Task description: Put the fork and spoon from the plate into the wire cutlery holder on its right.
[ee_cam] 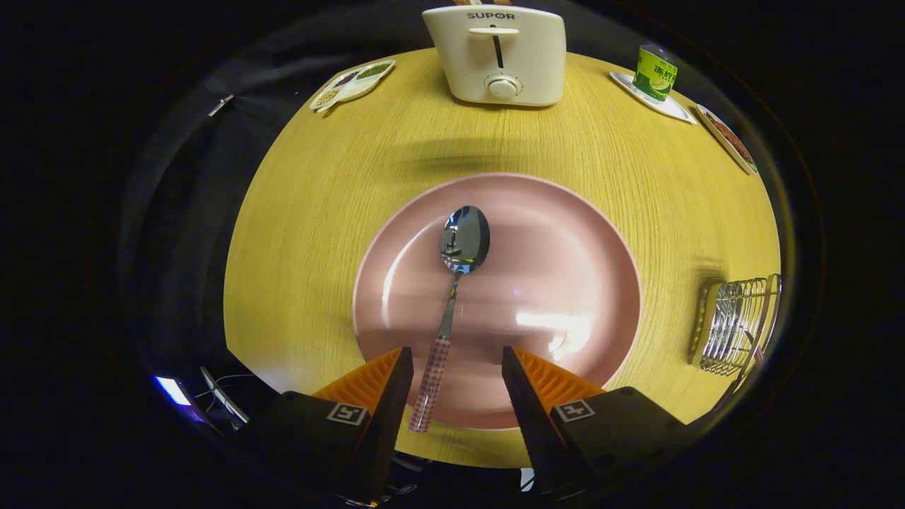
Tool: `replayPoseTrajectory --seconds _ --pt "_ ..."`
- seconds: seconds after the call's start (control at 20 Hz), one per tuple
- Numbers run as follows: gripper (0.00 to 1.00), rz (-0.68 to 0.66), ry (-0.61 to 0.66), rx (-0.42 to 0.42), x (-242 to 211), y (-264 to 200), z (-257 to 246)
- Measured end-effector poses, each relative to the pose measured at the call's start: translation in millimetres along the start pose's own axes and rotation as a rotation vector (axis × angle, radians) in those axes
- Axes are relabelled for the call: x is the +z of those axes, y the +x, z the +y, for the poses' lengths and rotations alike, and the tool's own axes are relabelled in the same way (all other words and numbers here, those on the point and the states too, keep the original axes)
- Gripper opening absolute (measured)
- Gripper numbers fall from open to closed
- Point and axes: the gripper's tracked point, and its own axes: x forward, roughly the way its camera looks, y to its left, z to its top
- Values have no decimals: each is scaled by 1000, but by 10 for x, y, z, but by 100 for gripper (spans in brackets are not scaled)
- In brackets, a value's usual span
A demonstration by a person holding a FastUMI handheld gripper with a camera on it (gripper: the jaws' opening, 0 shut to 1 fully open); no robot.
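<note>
right now the spoon (pixel 452 304) lies on the pink plate (pixel 565 233), bowl facing up and pointing away toward the toaster, its checked handle running back toward the near rim. the handle's end sits between the two fingers, closer to the left one, and reaches just over the plate's near edge. the gripper (pixel 457 367) is spread wide, fingers well apart, holding nothing; neither finger touches the spoon as far as can be seen. both fingertips hang over the near part of the plate.

the plate rests in the middle of a round wooden table (pixel 318 212). to the plate's right, near the table's edge, stands the wire cutlery holder (pixel 739 325), well apart from the plate; whether the fork is in it cannot be told through the wires.

beyond the plate, at the far side of the table, stands a cream toaster (pixel 498 53). to its left lies a small divided dish (pixel 352 83) with grains or beans in its sections. to its right a green can (pixel 654 72) stands on a white tray (pixel 672 107), and beside that, further right, lies another narrow dish (pixel 728 138) with something reddish in it.
</note>
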Motion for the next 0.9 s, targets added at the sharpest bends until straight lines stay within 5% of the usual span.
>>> replayPoseTrajectory --seconds 0.15,0.45,0.9 --pt "69 29 -9 1 -58 71 54" --pt "20 85 11 -26 -150 105 -49" --pt "10 65 -1 126 -165 -344 -189"
